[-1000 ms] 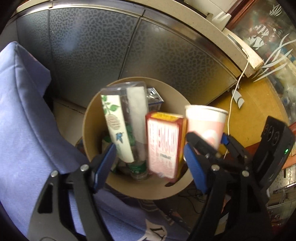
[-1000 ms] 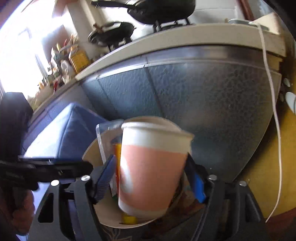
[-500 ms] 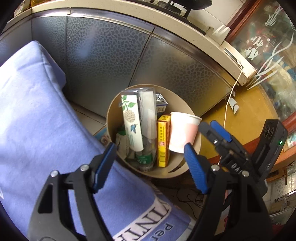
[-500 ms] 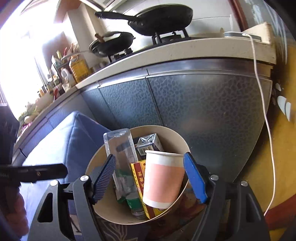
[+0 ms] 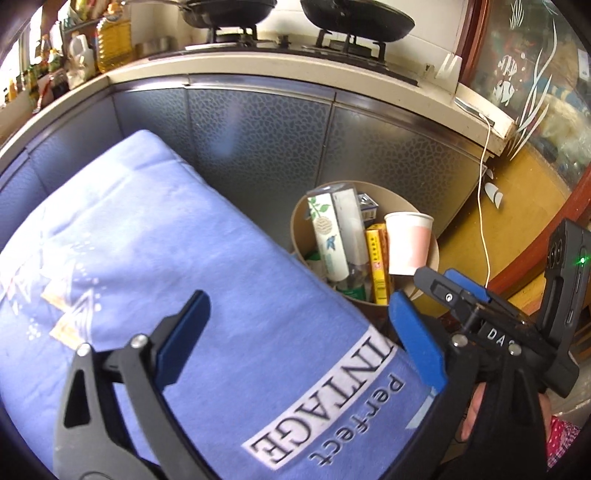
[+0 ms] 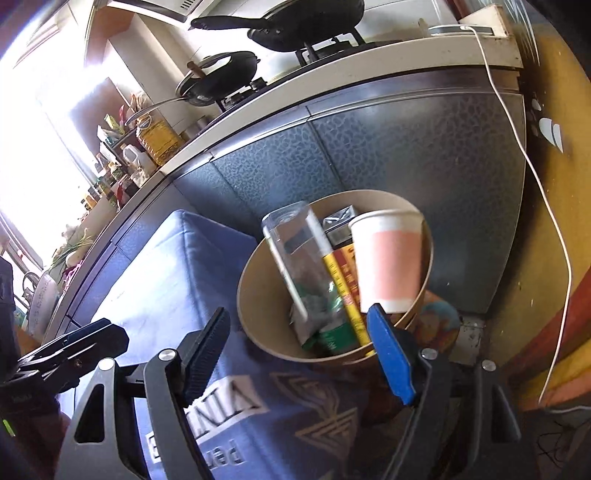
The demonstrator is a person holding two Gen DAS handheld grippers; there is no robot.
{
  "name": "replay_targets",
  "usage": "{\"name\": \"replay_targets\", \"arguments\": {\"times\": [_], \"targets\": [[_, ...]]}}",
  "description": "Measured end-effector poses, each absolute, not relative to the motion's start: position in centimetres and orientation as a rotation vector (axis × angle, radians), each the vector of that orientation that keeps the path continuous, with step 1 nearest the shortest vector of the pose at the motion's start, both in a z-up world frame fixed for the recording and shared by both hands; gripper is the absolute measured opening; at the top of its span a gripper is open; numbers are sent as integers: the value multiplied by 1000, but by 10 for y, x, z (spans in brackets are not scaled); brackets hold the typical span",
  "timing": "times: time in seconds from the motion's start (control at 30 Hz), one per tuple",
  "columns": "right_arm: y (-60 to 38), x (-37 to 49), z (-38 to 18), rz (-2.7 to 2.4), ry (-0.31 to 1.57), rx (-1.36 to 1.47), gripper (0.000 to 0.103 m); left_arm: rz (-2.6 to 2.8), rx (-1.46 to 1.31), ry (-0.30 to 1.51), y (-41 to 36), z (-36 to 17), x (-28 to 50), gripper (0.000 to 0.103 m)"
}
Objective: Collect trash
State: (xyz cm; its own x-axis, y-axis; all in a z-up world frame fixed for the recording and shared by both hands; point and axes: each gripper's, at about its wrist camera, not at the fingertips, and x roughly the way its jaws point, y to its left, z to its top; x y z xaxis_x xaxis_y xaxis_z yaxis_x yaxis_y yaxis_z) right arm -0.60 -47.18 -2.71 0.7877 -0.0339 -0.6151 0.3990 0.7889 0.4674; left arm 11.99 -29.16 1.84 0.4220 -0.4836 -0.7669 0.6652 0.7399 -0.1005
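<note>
A round tan bin [image 5: 371, 184] stands on the floor against the cabinets, beside a blue cloth. In it stand a clear box with a leaf print [image 5: 330, 230], a yellow and red carton [image 5: 376, 258] and a pink and white paper cup [image 5: 408, 243]. My left gripper [image 5: 295, 306] hangs over the cloth, short of the bin. Its jaws are opening and nothing is between them. The right gripper [image 6: 297, 321] is open and empty, back from the bin [image 6: 255, 273]. The cup [image 6: 388, 258] leans on the bin's right wall beside the clear box [image 6: 295, 251].
A blue cloth [image 5: 147, 258] printed with "VINTAGE" covers the surface to the left of the bin. Grey cabinet doors [image 5: 266, 140] stand behind it, under a counter with a gas hob and black pans [image 5: 354, 18]. A white cable [image 5: 482, 206] hangs at the right over the yellow floor.
The carton has left my left jaws and the cup my right jaws, and both now stand in the bin. Both grippers have drawn back and up. The left jaws stand wider.
</note>
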Motion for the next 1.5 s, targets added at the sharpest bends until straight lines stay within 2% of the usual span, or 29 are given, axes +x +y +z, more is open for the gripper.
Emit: {"name": "replay_targets", "arguments": {"times": [0.23,0.7,1.17,1.5], "targets": [[-430,-11,-13,-285,622,590,86,-650,245,808,-255,36,103,97],[-402,-24,6,-304,659,564,89,-602,217,765,-220,46,83,97],[-410,-47,2,-318,691,600,89,-548,256,705,-236,47,69,97],[-413,-49,3,-308,687,615,89,-493,284,726,-240,44,71,97]]}}
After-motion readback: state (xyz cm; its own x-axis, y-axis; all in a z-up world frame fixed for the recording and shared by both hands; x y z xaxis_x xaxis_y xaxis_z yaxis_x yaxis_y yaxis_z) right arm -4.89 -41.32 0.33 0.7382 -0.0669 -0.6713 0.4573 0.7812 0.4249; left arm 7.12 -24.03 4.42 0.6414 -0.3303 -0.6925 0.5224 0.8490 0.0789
